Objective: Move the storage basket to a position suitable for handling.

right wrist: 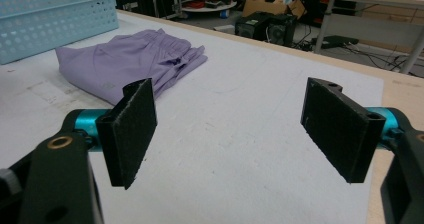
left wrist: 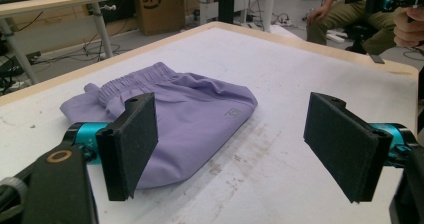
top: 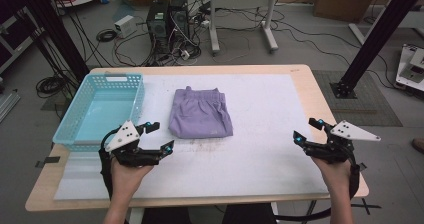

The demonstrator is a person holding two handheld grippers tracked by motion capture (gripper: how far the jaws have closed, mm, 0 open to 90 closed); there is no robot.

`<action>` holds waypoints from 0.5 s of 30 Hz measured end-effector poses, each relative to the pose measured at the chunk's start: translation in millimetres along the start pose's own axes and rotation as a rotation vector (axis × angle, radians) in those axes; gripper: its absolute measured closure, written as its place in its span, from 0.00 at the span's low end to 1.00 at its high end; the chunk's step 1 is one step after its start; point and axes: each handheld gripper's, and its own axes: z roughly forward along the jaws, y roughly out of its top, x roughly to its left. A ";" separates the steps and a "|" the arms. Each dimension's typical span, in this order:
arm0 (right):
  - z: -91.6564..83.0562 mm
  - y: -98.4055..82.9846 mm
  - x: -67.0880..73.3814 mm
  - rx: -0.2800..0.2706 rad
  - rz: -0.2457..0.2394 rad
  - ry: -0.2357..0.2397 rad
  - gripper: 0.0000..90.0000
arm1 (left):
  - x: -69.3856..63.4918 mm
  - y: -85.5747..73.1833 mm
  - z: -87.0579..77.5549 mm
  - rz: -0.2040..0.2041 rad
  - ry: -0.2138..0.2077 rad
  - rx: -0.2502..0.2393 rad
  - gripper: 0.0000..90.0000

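Folded lilac shorts lie on the white mat left of centre, waistband toward the far edge. My left gripper is open near the table's front left, just left of and nearer than the shorts. Seen from the left gripper view, the shorts lie beyond the wide-apart jaws, with nothing between them. My right gripper is open at the front right, well apart from the garment. The right gripper view has the shorts far off at upper left.
A light blue plastic basket stands at the table's left edge beside the shorts, its wall also seen from the right gripper. Beyond the table are computer towers, cables and a desk. A seated person is off the far side.
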 end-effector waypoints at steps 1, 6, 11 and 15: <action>-0.5 -0.3 -0.3 0.000 0.006 0.000 0.25 | 0.0 -2.3 1.2 -0.010 -0.005 -0.003 0.24; 0.0 -1.4 -1.1 0.004 0.008 0.003 0.25 | -0.2 -6.3 8.9 -0.025 -0.019 0.023 0.23; 1.7 -2.8 -0.8 0.011 0.006 0.004 0.25 | -2.1 -6.2 11.6 -0.023 -0.022 0.027 0.23; 2.5 -2.6 0.6 0.012 0.003 0.005 0.25 | -1.7 -8.1 13.0 -0.029 -0.019 0.036 0.23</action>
